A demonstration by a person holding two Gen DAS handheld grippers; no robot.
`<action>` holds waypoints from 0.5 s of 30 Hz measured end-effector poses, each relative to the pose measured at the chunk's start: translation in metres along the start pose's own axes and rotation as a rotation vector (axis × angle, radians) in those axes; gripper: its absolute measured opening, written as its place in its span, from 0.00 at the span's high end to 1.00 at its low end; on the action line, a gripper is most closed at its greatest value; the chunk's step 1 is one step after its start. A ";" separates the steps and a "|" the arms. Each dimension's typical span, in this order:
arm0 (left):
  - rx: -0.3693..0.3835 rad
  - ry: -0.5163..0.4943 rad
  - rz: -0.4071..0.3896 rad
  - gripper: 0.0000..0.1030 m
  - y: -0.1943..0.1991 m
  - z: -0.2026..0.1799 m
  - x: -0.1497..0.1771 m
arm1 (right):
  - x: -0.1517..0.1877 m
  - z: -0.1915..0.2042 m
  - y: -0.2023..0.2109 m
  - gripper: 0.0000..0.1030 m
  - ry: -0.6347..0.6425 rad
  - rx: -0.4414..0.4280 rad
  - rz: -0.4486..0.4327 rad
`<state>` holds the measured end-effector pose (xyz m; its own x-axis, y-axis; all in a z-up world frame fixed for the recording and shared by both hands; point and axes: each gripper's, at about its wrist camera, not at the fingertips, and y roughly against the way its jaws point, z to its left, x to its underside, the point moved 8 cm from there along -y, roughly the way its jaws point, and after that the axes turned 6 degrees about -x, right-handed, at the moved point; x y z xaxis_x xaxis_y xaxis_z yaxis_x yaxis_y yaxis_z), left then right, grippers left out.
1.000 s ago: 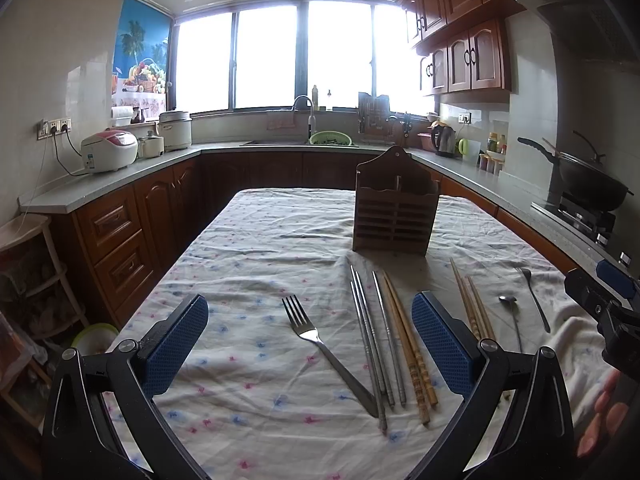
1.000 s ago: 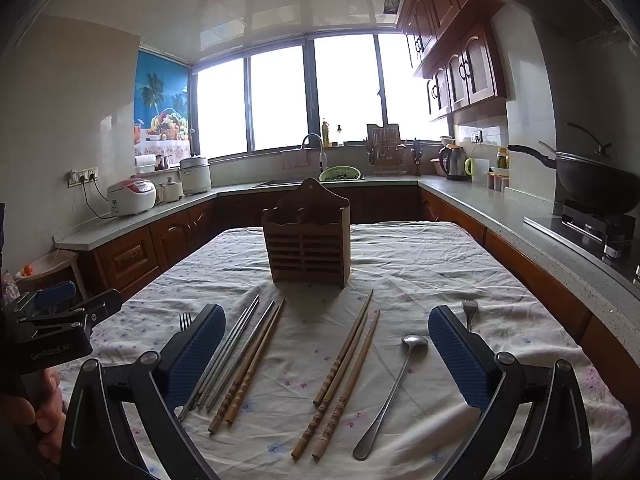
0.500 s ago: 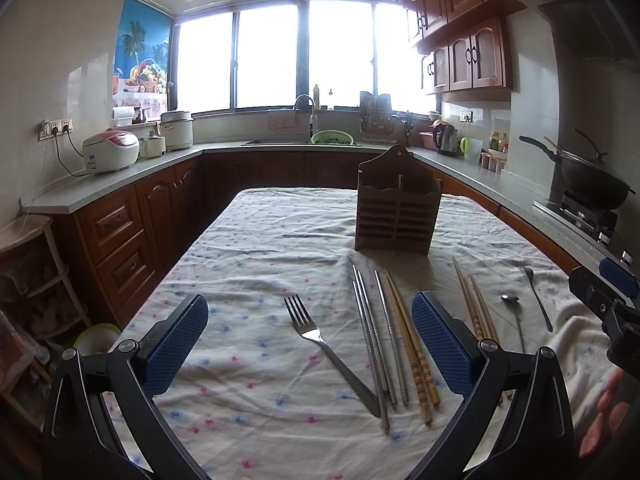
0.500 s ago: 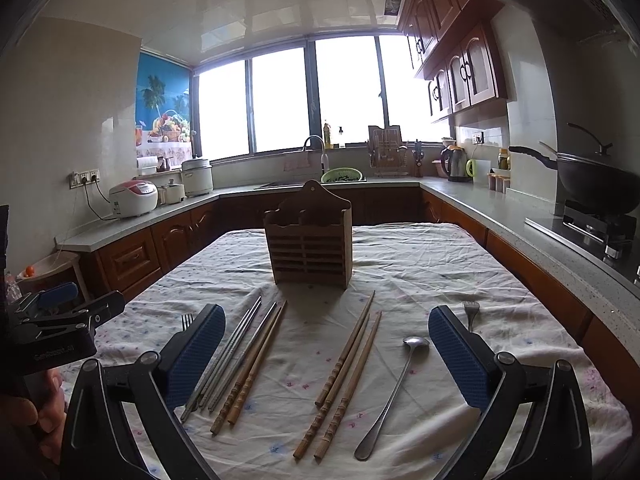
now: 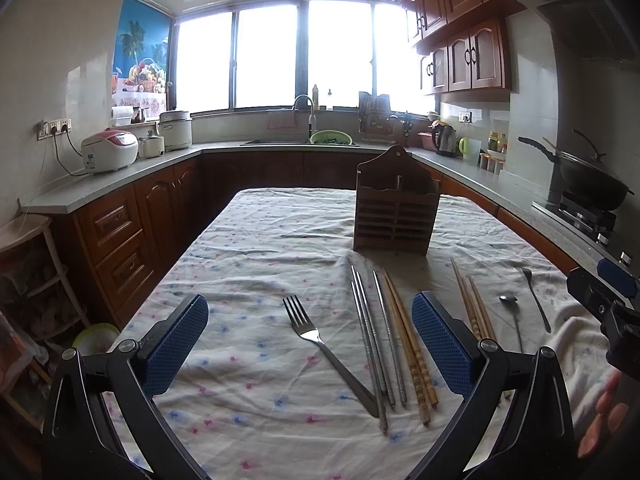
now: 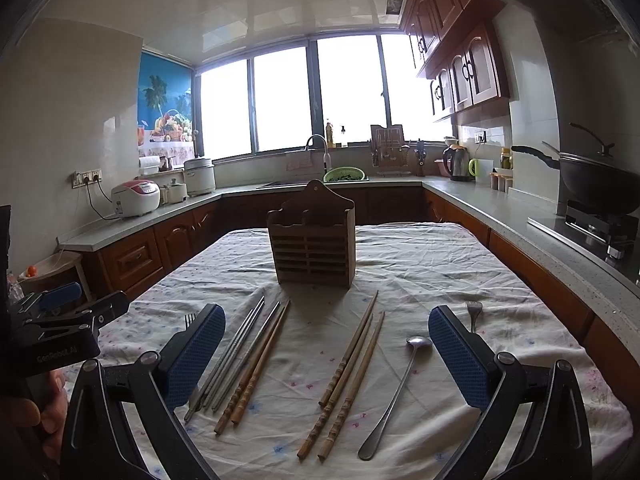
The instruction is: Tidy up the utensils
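A wooden utensil holder (image 5: 395,209) (image 6: 313,237) stands upright mid-table. In front of it lie a fork (image 5: 320,346), metal chopsticks (image 5: 370,340) (image 6: 236,354), wooden chopsticks (image 5: 408,340) (image 6: 256,368), a second set of wooden chopsticks (image 6: 348,376) (image 5: 470,300), a spoon (image 6: 394,392) (image 5: 514,320) and a second fork (image 6: 473,314) (image 5: 534,298). My left gripper (image 5: 310,346) is open and empty above the fork. My right gripper (image 6: 326,360) is open and empty above the chopsticks.
The table carries a floral cloth (image 5: 260,272). Counters run round three sides, with rice cookers (image 5: 109,150), a sink (image 5: 304,142), a kettle (image 6: 460,162) and a wok (image 6: 600,180) on a stove at the right. A stool (image 5: 24,228) stands at the left.
Both views have drifted slightly; the holder sits a touch further right in each. Nothing was taken hold of or let go.
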<state>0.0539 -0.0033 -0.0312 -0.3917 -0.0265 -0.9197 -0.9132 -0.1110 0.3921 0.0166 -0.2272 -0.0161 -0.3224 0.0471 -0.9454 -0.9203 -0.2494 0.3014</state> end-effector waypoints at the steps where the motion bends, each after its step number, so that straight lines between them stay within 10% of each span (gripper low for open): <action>1: 0.001 0.000 0.000 0.00 0.000 0.000 0.000 | 0.000 0.000 0.000 0.00 0.000 0.000 0.000; 15: 0.001 -0.002 0.012 0.00 -0.002 -0.001 0.001 | 0.001 0.002 -0.001 0.00 0.006 0.002 0.002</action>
<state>0.0553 -0.0046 -0.0328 -0.4025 -0.0258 -0.9150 -0.9086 -0.1101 0.4028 0.0165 -0.2252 -0.0167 -0.3226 0.0406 -0.9456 -0.9201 -0.2478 0.3033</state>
